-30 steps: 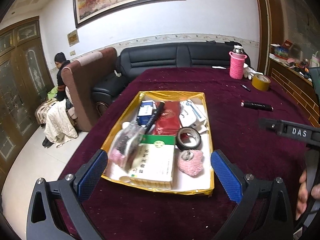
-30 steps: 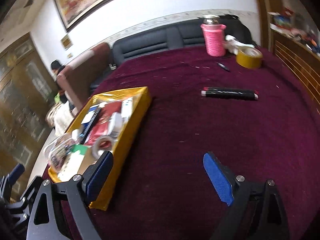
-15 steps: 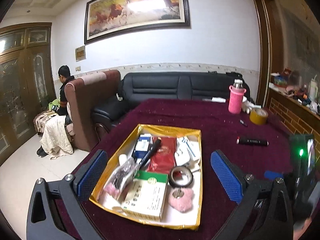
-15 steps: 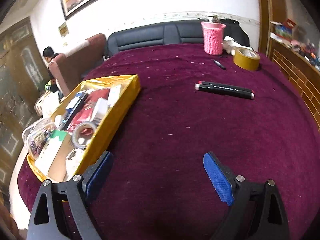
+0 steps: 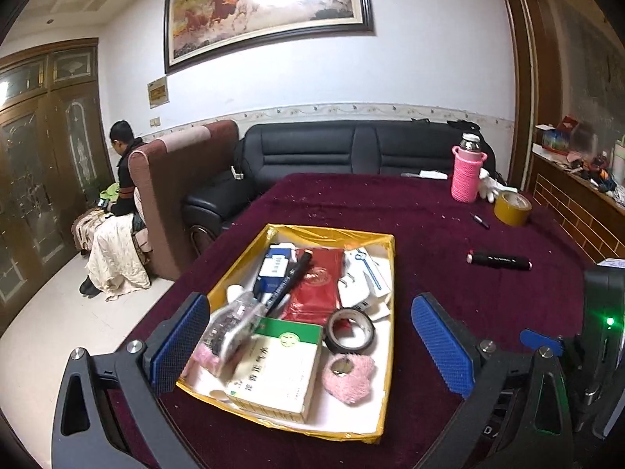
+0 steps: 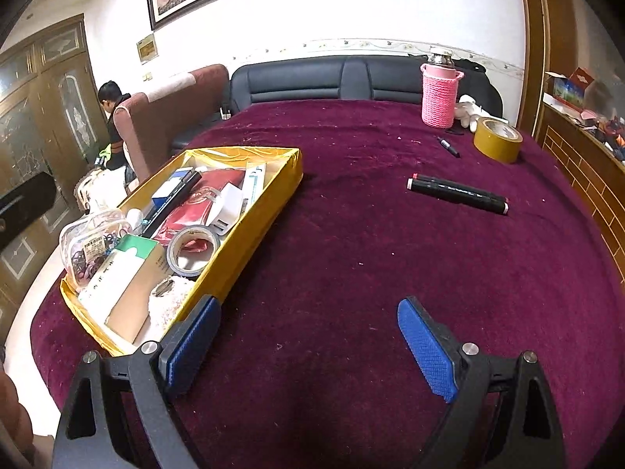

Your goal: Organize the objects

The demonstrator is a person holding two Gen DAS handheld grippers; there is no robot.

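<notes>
The black double-ended marker (image 6: 457,194) lay right of the yellow cardboard tray (image 6: 250,242); right tongs (image 6: 308,346), spread empty, should straddle its middle squarely.

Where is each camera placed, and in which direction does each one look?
Left wrist: on the left hand-held gripper, above the table's near edge, facing the yellow tray and the sofa; its own open blue fingers show, and the other gripper's body at right.
Right wrist: on the right hand-held gripper, right of the tray, facing bare maroon cloth; its own open fingers show.
Shared: tray, black marker pair, pink bottle, yellow tape roll.
</notes>
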